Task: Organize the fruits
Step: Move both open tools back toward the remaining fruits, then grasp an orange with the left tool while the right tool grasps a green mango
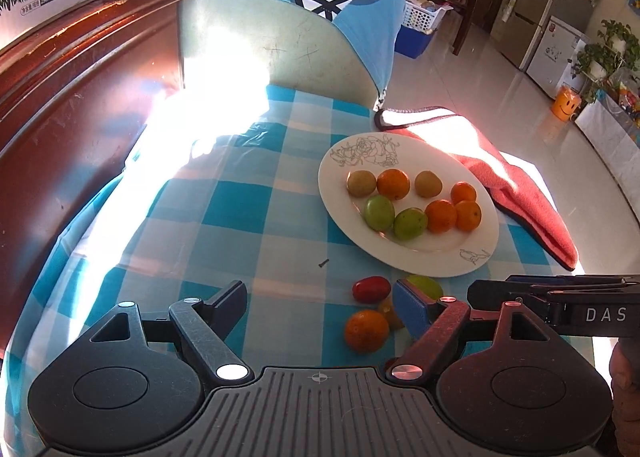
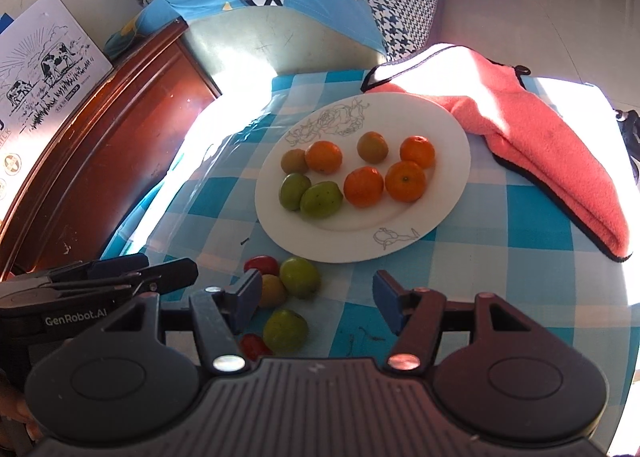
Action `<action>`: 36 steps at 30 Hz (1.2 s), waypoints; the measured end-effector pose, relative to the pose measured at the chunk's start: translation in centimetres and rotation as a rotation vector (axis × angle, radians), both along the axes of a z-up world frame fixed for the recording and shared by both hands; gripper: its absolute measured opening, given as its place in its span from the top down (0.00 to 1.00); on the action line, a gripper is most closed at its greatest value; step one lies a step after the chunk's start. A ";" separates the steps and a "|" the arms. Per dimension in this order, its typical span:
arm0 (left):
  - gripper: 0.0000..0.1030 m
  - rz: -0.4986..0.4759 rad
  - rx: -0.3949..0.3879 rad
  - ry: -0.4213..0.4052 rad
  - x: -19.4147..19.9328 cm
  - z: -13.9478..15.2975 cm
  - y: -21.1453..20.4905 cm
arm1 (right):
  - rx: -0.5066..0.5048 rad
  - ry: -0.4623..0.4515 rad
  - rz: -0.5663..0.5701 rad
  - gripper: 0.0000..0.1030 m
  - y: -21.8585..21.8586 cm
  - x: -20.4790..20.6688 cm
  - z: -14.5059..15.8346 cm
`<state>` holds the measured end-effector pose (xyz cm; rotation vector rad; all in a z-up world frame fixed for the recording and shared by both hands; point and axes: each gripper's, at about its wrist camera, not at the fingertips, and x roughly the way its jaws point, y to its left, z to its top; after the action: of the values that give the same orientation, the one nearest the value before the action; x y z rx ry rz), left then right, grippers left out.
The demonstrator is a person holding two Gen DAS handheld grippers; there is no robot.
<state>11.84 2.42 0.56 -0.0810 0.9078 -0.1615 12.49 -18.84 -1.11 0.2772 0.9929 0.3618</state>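
White plate (image 2: pixel 448 193) — orange, green fruit — blue-checked cloth (image 2: pixel 500 257).

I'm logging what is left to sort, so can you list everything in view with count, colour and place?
plate: one, white with line drawings, on the checked cloth.
fruits on the plate: eight; four orange, two green, two brownish.
loose fruits: at least five beside the plate's near rim; green, red, brownish, one orange.
tablecloth: one, blue and white checks.
fleece cloth: one, coral, right of the plate.
milk carton box: one, white, on the dark wooden furniture.
left gripper: open, empty.
right gripper: open, empty.
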 end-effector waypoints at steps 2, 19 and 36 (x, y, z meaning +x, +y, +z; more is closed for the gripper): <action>0.18 -0.002 0.027 0.000 -0.2 -0.4 -0.1 | -0.007 0.013 0.017 0.39 0.2 -0.2 -0.5; 0.19 -0.028 0.016 0.012 -0.3 -1.5 1.2 | -0.037 0.052 0.121 0.53 3.1 -1.1 -2.8; 0.24 -0.126 0.030 0.027 -0.5 -2.5 -1.1 | -0.073 0.032 0.107 0.69 2.6 -1.1 -2.4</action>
<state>11.30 1.36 -1.91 0.0021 0.9421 -0.2639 11.41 -16.23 -3.51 0.1641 1.0525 0.4182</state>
